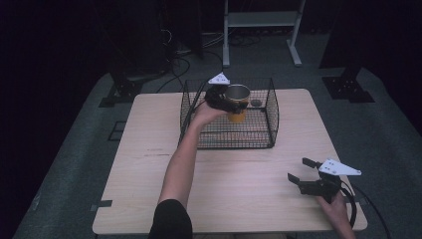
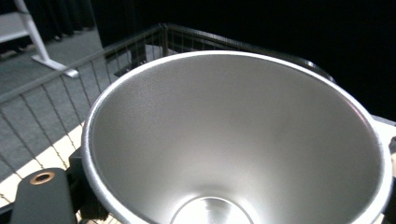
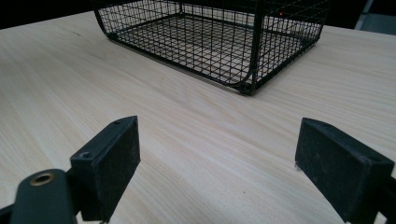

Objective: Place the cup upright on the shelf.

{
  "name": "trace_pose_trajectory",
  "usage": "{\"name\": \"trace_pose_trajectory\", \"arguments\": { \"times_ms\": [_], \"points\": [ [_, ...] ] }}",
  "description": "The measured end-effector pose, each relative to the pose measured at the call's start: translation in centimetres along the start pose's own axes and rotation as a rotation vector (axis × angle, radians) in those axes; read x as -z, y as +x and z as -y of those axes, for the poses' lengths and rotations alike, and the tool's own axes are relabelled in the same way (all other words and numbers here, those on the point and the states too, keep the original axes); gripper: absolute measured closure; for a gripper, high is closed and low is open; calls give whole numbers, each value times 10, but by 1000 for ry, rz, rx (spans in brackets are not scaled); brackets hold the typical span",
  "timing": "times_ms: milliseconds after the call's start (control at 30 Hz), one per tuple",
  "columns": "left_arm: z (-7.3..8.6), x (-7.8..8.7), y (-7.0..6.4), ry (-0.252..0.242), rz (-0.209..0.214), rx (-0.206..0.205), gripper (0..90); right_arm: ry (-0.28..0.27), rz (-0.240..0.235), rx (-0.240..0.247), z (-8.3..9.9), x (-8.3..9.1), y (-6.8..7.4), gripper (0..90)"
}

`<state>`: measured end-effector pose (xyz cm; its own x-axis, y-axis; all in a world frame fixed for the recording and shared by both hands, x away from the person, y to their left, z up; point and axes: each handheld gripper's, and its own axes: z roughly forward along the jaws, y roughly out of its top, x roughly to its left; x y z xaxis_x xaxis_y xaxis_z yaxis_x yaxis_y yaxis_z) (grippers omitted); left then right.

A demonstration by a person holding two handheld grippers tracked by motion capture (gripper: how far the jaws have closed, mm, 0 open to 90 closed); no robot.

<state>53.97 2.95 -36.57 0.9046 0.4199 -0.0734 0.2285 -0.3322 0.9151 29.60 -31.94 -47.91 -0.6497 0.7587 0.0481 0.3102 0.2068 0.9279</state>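
Fig.: left gripper [image 1: 222, 99] clamps the steel cup [image 1: 237, 102] w/ yellow base, held upright over the wire basket [image 1: 271, 117] at table's far side. Right gripper [image 1: 304, 171] idles near-right, jaws wide apart. Cup carried to basket; lowering and release appear left.

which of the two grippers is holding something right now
The left gripper, closed on the yellow cup over the wire basket; the right gripper is open above the table.

A silver metal cup [image 2: 238, 140] was seen from above, its open mouth close to the camera. A black wire basket [image 2: 56, 93] rose behind it. One black jaw appeared pressed to the cup's lower left rim, though partly hidden.
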Motion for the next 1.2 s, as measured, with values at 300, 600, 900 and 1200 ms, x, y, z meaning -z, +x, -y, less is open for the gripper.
{"name": "trace_pose_trajectory", "arguments": {
  "times_ms": [300, 600, 900, 1200],
  "points": [
    [10, -13, 6, 31, 16, 0, 133, -2, 1, -4, 0, 0, 0, 130],
    [14, -26, 7, 71, 27, -14, 133, -3, 1, -5, 0, 0, 0, 130],
    [16, -38, 6, 126, 58, -21, 133, -6, -1, -8, 0, 0, -1, 130],
    [21, -47, 6, 185, 75, -35, 133, -7, -3, -9, 0, 1, -1, 130]
  ]
}}
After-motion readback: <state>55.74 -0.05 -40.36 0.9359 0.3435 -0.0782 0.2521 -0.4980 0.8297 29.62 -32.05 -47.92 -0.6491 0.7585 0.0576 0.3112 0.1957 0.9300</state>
